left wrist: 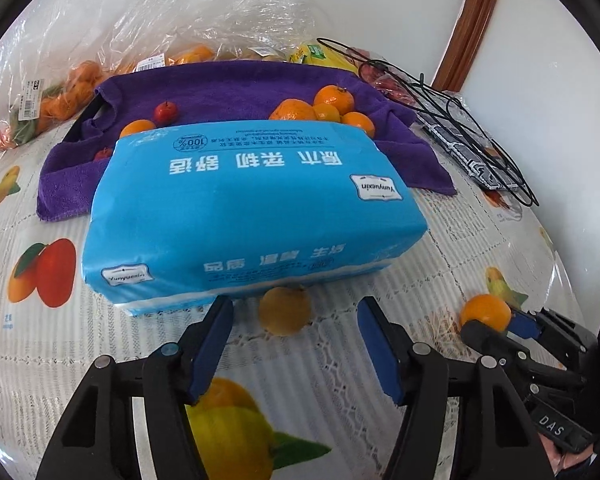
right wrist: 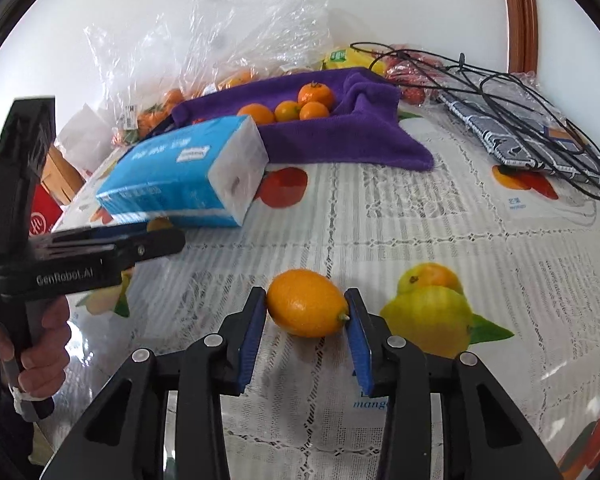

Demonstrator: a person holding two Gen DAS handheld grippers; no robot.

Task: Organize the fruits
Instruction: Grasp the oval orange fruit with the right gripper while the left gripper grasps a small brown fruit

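a: what does the fruit in the right gripper (right wrist: 306, 312) look like?

b: a small oval orange fruit (right wrist: 306, 303), smooth and glossy, with a tiny stem nub at one end. the blue pads press on both ends, so it is clamped lengthwise, just above the fruit-printed tablecloth (right wrist: 420, 220).

a: and the left gripper (left wrist: 296, 314)?

b: its fingers stand partly apart around nothing. a duller yellowish fruit (left wrist: 285, 310) lies on the cloth just ahead of the gap, at the foot of the blue tissue pack (left wrist: 244, 208). the pads do not touch it.

a: containers?

b: a box lined with a purple towel (left wrist: 228, 88) sits behind the tissue pack. inside, a cluster of mandarins (left wrist: 328, 108) fills the right corner; one more orange fruit (left wrist: 138, 127) and a small red fruit (left wrist: 165, 110) lie to the left. behind it, clear plastic bags (left wrist: 60, 92) hold more oranges.

a: anything else?

b: black cables (right wrist: 500, 92) lie over a patterned packet at the far right.
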